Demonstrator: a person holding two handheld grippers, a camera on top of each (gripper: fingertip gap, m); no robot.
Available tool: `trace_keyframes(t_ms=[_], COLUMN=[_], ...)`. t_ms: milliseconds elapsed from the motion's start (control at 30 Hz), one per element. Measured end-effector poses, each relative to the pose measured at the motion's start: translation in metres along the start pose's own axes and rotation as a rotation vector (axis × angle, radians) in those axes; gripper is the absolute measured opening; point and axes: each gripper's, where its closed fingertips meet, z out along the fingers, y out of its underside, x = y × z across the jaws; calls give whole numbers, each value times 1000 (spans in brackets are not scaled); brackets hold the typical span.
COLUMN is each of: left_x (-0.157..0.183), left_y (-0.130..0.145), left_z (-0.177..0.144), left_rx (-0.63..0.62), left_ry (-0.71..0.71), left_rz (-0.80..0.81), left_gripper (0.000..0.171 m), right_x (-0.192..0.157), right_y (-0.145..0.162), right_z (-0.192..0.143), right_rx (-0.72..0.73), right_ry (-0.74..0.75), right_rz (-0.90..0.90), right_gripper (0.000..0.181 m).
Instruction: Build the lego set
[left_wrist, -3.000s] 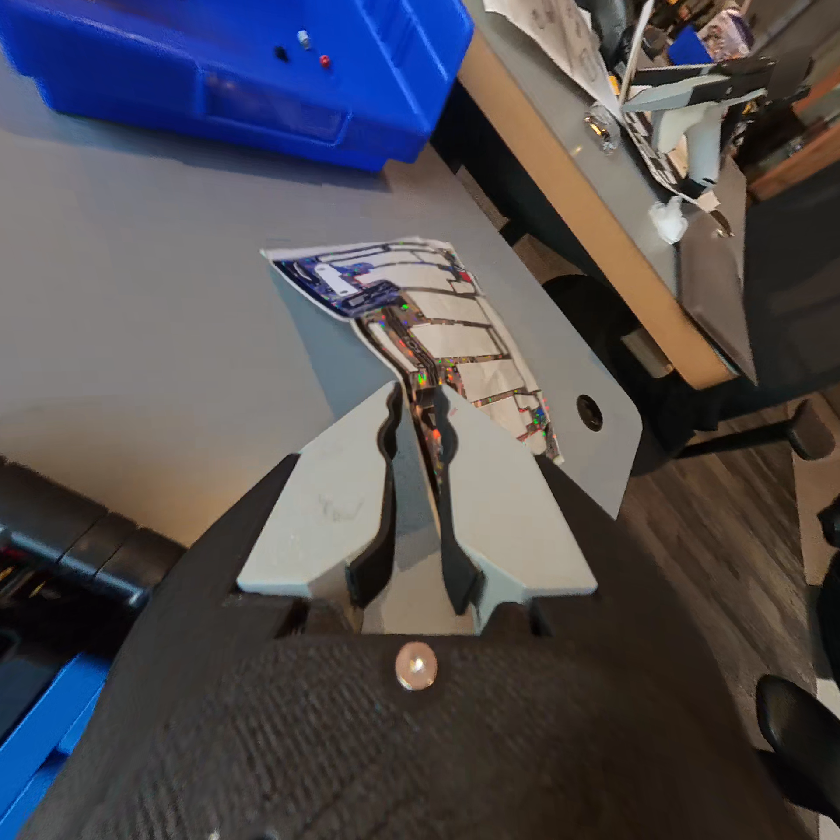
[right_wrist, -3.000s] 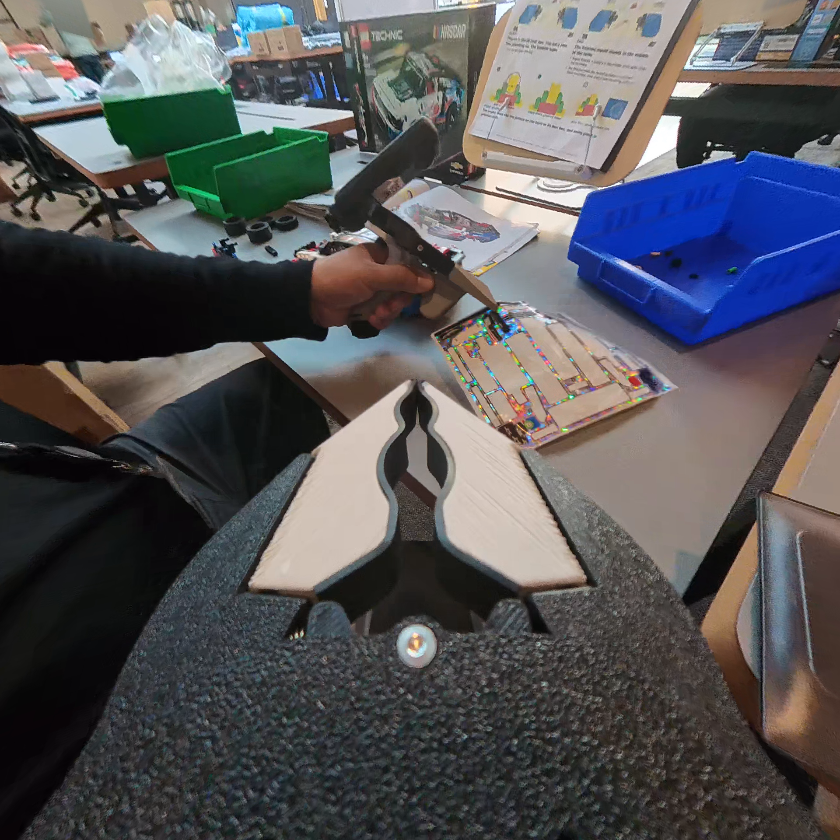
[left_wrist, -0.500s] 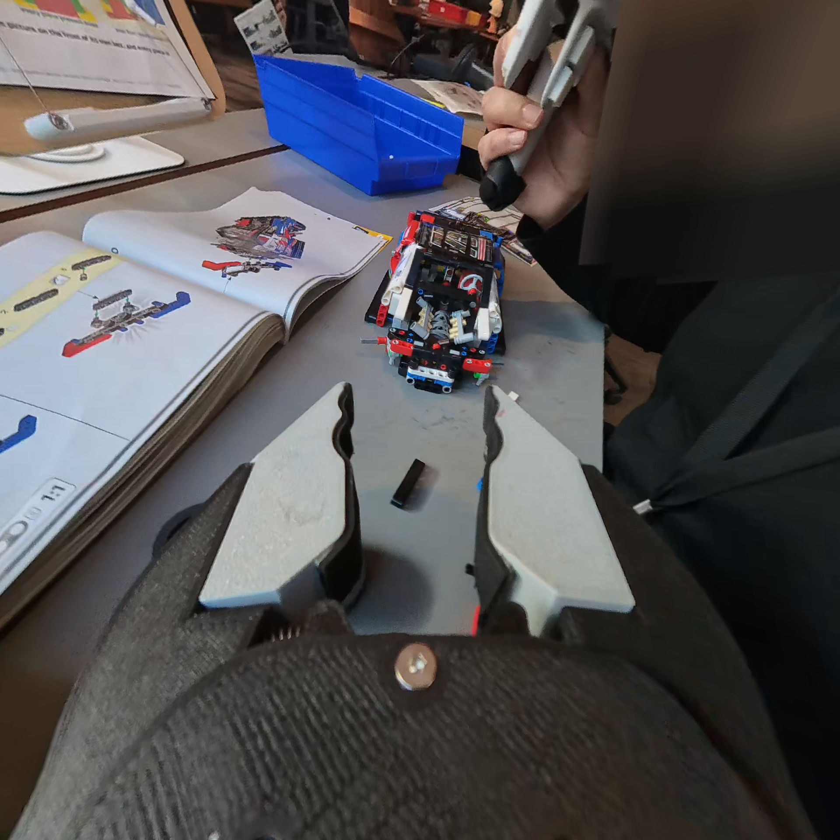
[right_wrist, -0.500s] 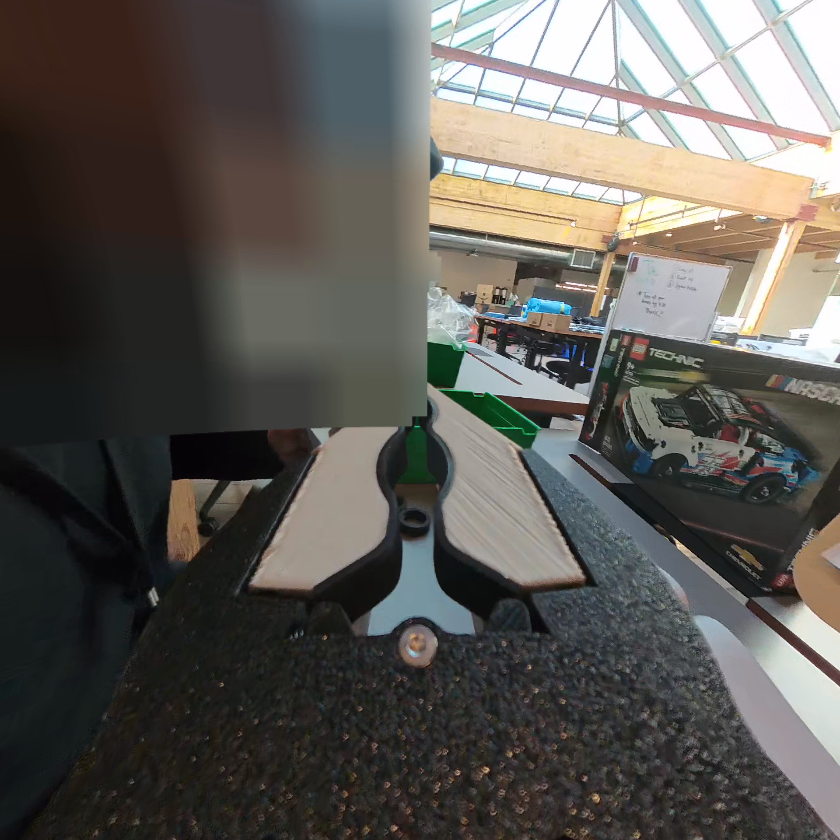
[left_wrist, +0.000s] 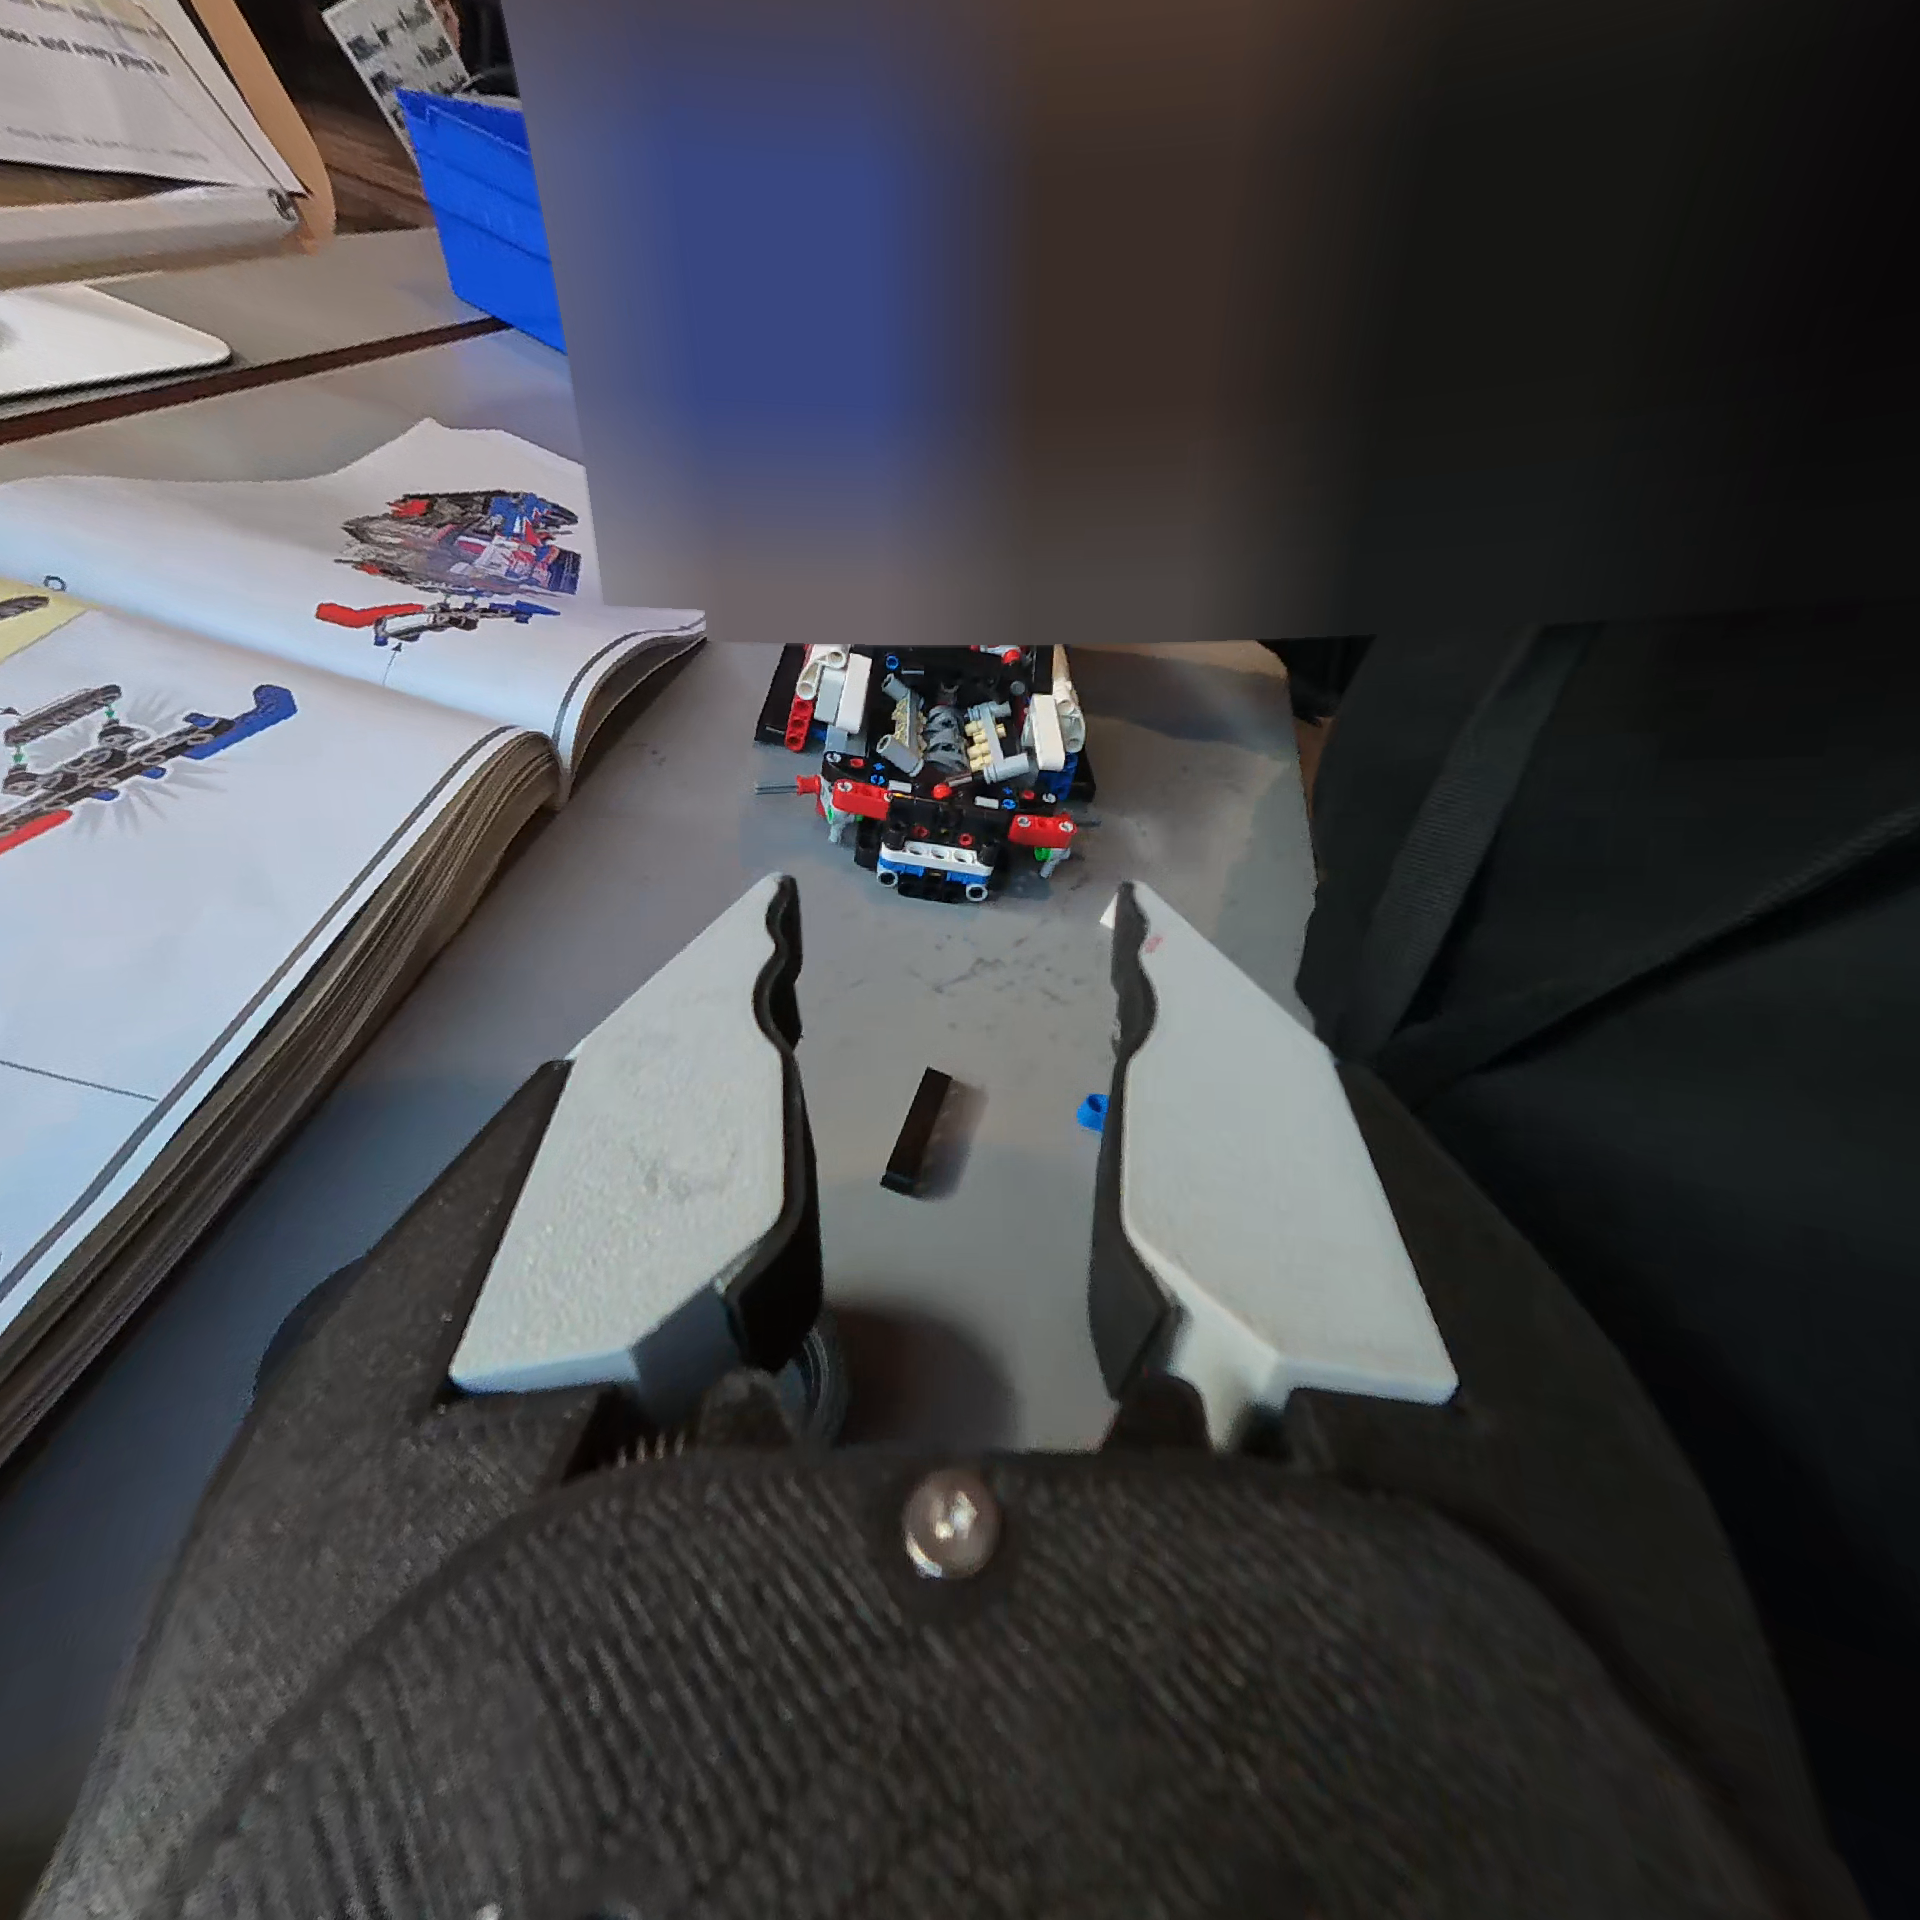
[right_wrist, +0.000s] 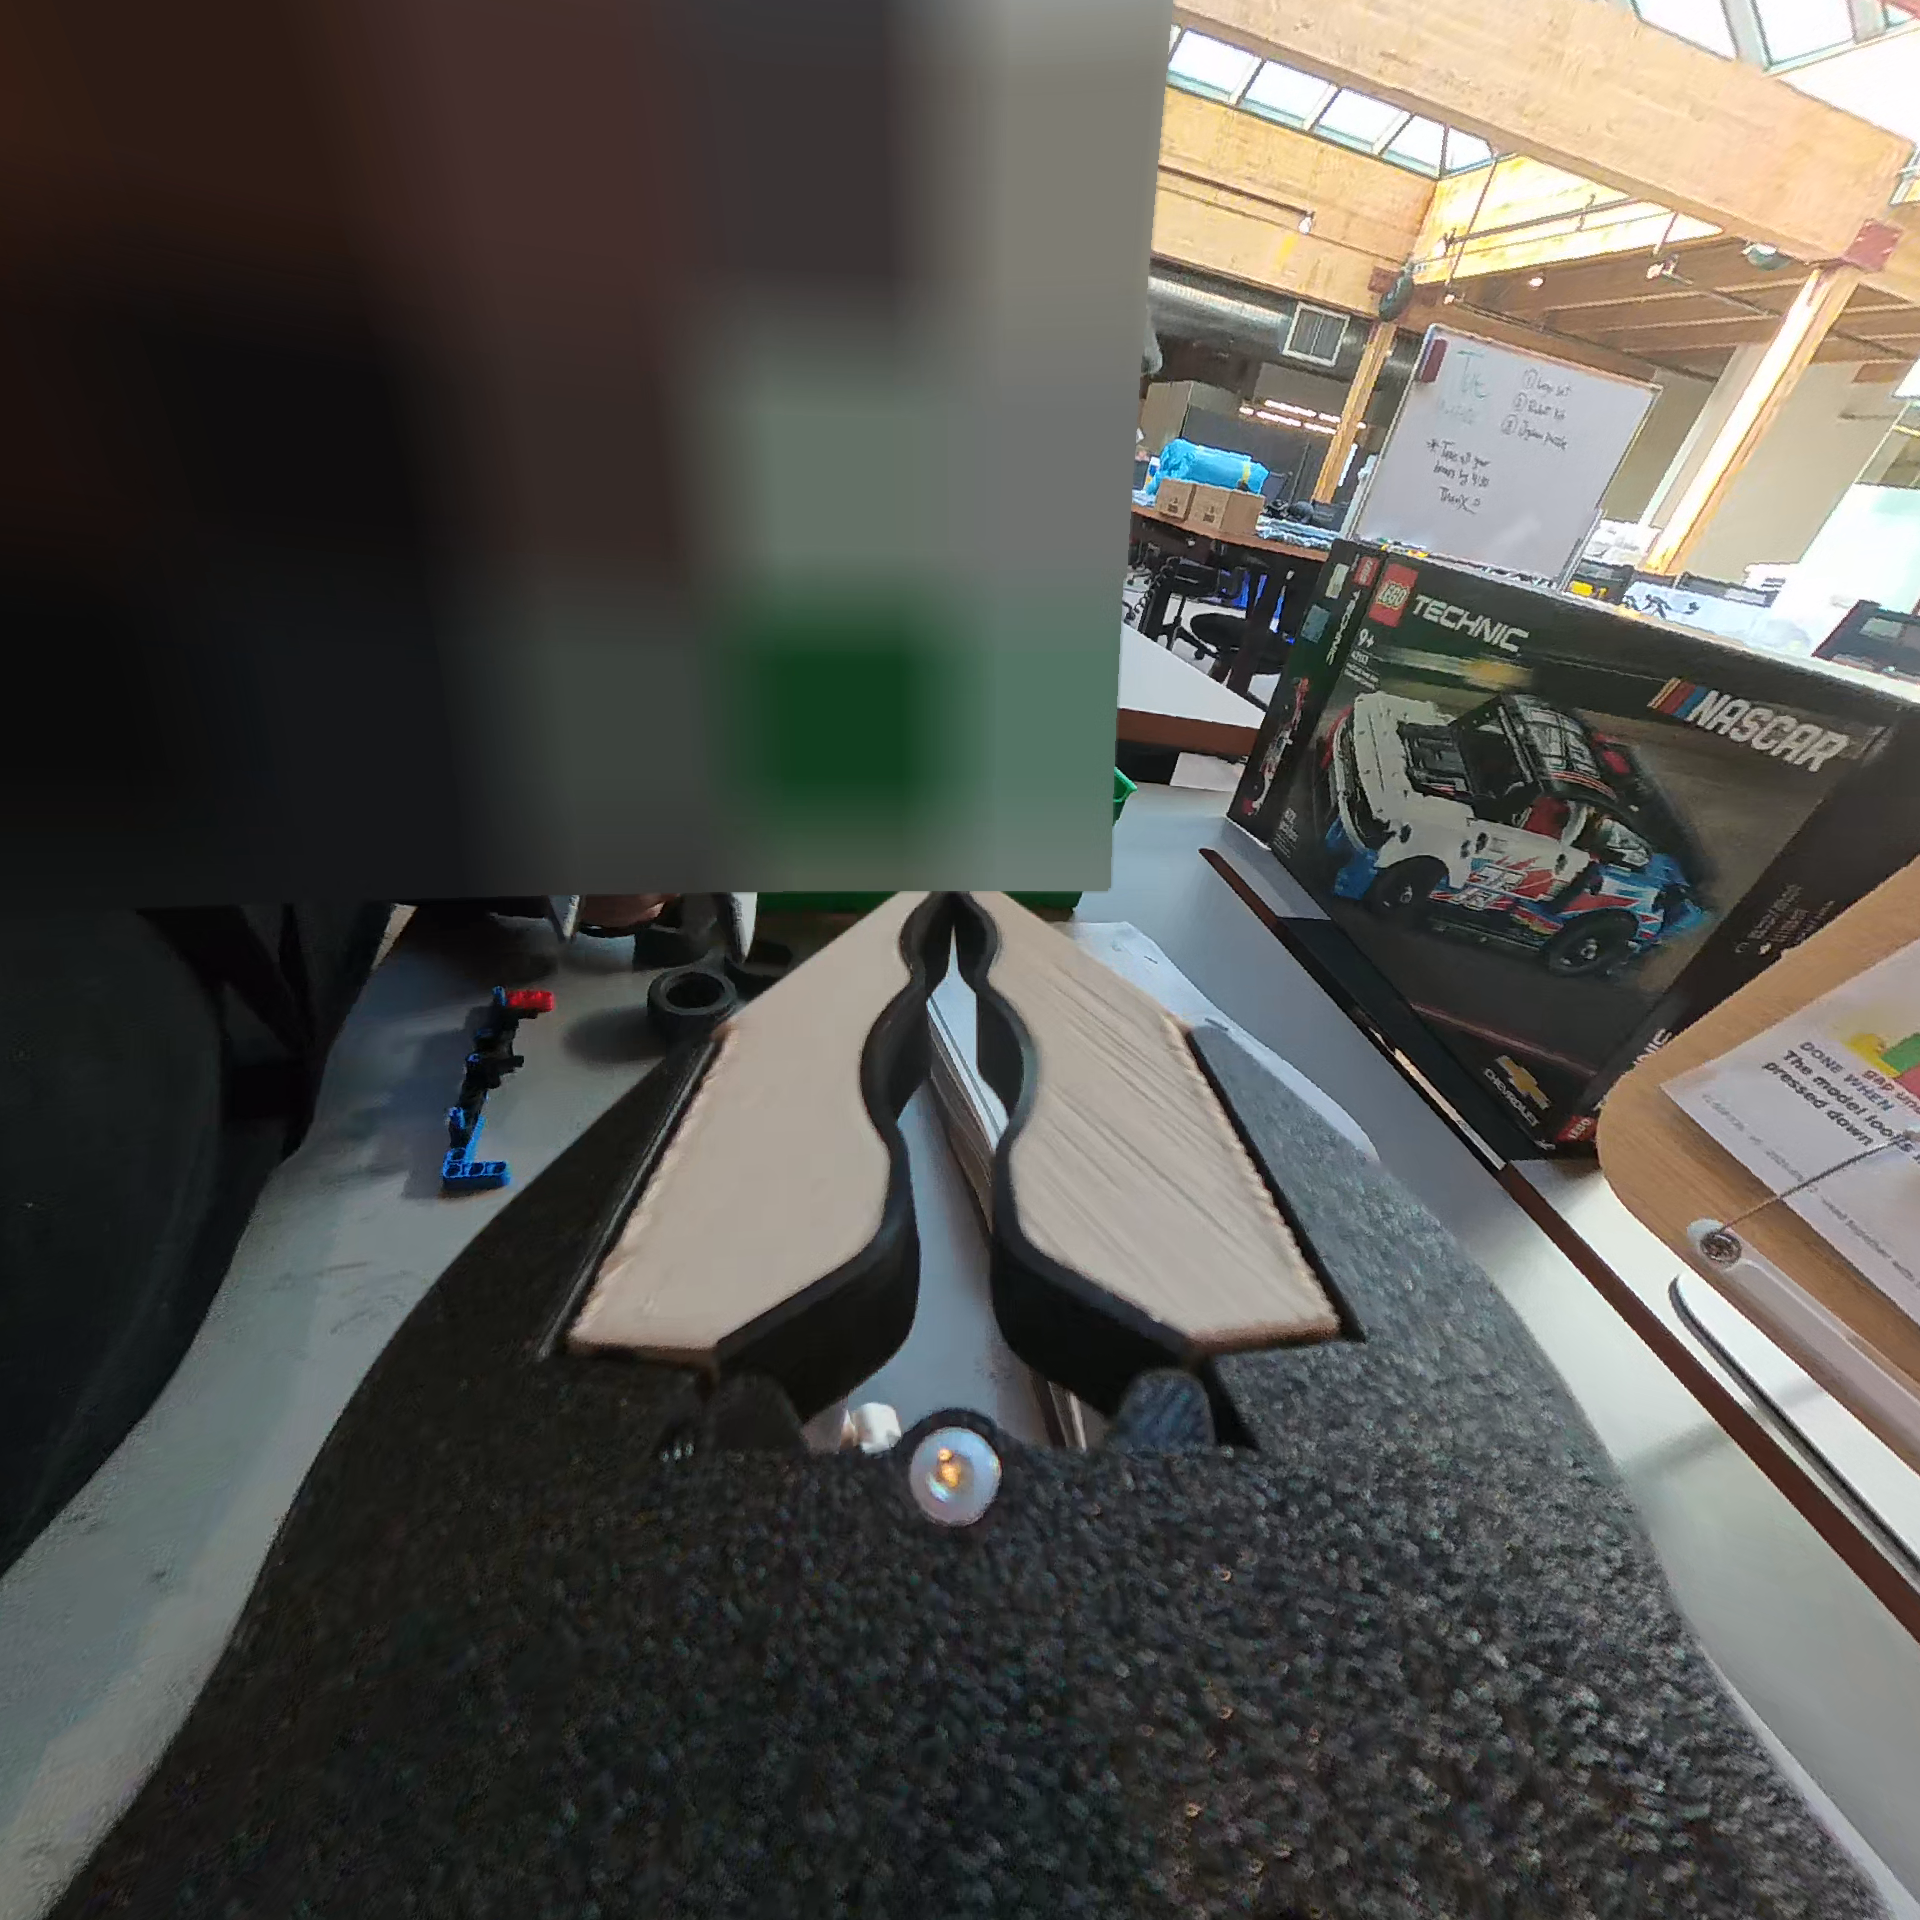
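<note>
Left wrist view: the left gripper (left_wrist: 951, 899) hovers low over the table (left_wrist: 644, 873), jaws spread wide and empty, around a black piece (left_wrist: 920, 1132). The half-built car (left_wrist: 935, 774) sits just beyond it, beside the open manual (left_wrist: 260, 790).

Right wrist view: the right gripper (right_wrist: 951, 914) points level, jaws clenched on nothing, left of the printed set box (right_wrist: 1558, 831).

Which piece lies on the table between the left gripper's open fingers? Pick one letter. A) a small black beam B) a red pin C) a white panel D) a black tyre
A: in the left wrist view the small black beam lies flat on the grey table between the spread fingers of the left gripper, untouched, nearer than the part-built car.
</note>
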Motion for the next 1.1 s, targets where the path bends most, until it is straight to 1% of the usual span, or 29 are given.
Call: trace_keyframes(t_ms=[33,167,400,533,600,733,800,867,900,967,1000,1033,1067,1100], left_x=[2,13,18,17,19,21,15,3,-1,-5,-3,3,12,25], left_y=[0,0,-1,-1,-3,-4,-1,6,8,3,-3,-8,-11,-13], left_z=[1,7,8,5,2,0,3,5,6,7,9,12,16,20], left_rx=[11,45,79,95,109,111,84,21,-6,-15,-12,-12,-26,-47], left_ry=[10,70,87,121,137,125,79,6,-23,-51,-44,-5,62,162], left_rz=[4,-33,-8,-40,-42,-36,-53,-79,-88,-74,-59,-40,-32,-33], left_gripper=[57,57,57,57,56,56,53,49,46,41,40,40,40,36], right_x=[2,4,12,17,16,8,0,-11,-19,-40,-53,-66,-78,-90], right_y=[2,5,7,9,12,12,9,7,6,7,8,9,10,11], right_z=[1,3,0,4,8,12,14,18,22,31,36,41,45,48], right_rx=[-6,-10,-15,-33,-47,-63,-56,-51,-47,-52,-54,-59,-64,-69], right_ry=[5,10,12,33,34,32,22,2,-14,-65,-100,-136,-175,-215], right_rz=[0,3,49,45,45,23,23,8,-22,-119,-176,-239,-298,-344], right_gripper=[0,0,0,0,0,0,0,0,0,0,0,0,0,0])
